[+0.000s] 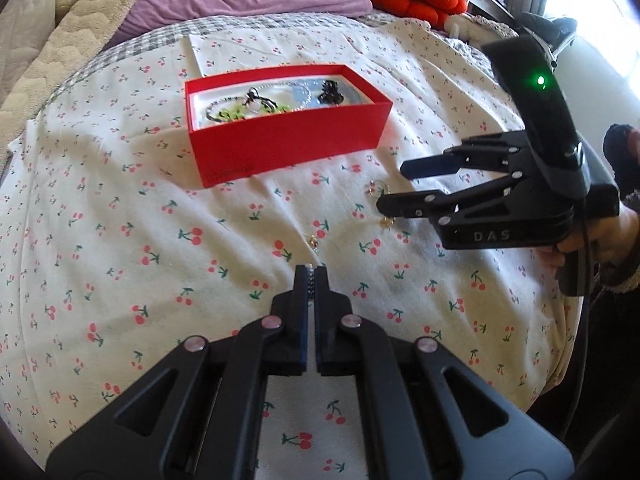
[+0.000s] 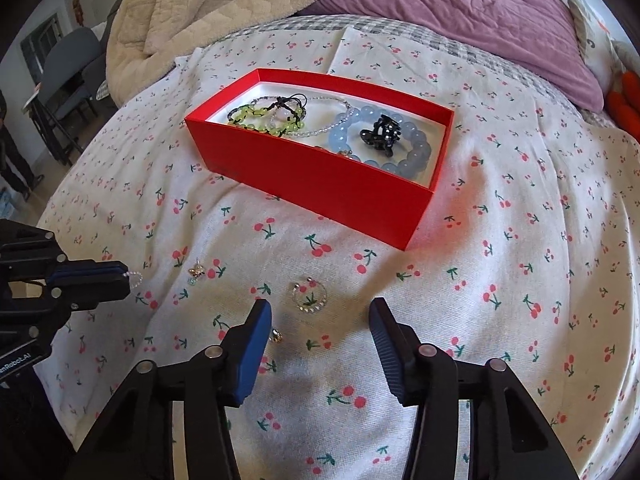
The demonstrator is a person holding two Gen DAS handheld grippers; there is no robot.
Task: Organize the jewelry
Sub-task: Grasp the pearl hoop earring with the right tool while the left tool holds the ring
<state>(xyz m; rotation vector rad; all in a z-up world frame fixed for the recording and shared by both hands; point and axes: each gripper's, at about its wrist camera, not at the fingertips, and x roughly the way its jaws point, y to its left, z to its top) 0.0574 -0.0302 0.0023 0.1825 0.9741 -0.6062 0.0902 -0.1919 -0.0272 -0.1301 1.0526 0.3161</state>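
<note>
Jewelry lies in two places: part inside a red box (image 2: 320,184), part loose on the cherry-print bedsheet (image 2: 500,240) in front of it.

Box contents, right wrist view: a blue bead bracelet (image 2: 416,152) at the right end, a black hair claw (image 2: 380,134) resting on top of it, a green bead bracelet (image 2: 260,120) at the left end with a black cord knot above it, and a clear bead strand (image 2: 320,130) running between the two.

Left gripper (image 1: 311,270): fingers pressed together, clamped on a small bead chain (image 2: 136,277). In the left wrist view dark and silvery beads show in the slit between the pads; in the right wrist view a short loop of pale beads hangs out past the tips. Gripper sits low over the sheet, well short of the box.

Right gripper (image 2: 320,312): fingers spread wide, nothing between them. It is held above the sheet, pointed toward the box.

Loose items on the sheet: a hoop earring (image 2: 310,294) with small stones, lying flat just ahead of the right gripper's gap; a small gold piece (image 2: 276,336) just beside the right gripper's left pad (image 2: 256,344); a small gold charm with a pale blue bead (image 2: 196,272), between the left gripper's tips and the hoop. Whether these touch the fingers cannot be told.

Behind the box: a purple pillow (image 2: 460,12) and a beige quilted blanket (image 2: 192,12).
</note>
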